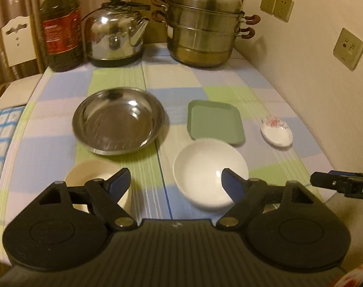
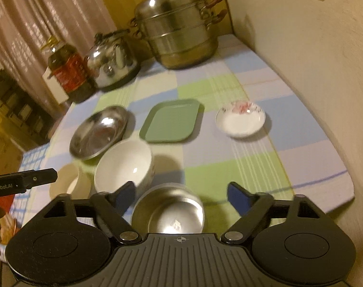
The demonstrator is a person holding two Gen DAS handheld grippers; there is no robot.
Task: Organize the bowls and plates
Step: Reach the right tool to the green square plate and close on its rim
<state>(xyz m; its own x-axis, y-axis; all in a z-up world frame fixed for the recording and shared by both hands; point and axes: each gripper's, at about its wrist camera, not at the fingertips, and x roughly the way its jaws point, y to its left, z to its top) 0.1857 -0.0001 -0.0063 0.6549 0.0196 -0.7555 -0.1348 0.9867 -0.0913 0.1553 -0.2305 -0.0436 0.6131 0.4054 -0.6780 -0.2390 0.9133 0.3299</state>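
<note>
Opening of sorting: left claw (image 1: 175, 181) and right claw (image 2: 181, 195) both released, poised over white bowl (image 1: 210, 173) and steel bowl (image 2: 168, 211) on table (image 2: 289, 131); next, presumably, a rim grasp.

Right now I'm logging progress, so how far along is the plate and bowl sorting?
Nothing looks stacked yet. The round steel plate, green square tray, small flowered saucer, white ceramic bowl, cream bowl and small steel bowl all sit separately. The left gripper and right gripper are open, holding nothing. All grouping remains.
</note>
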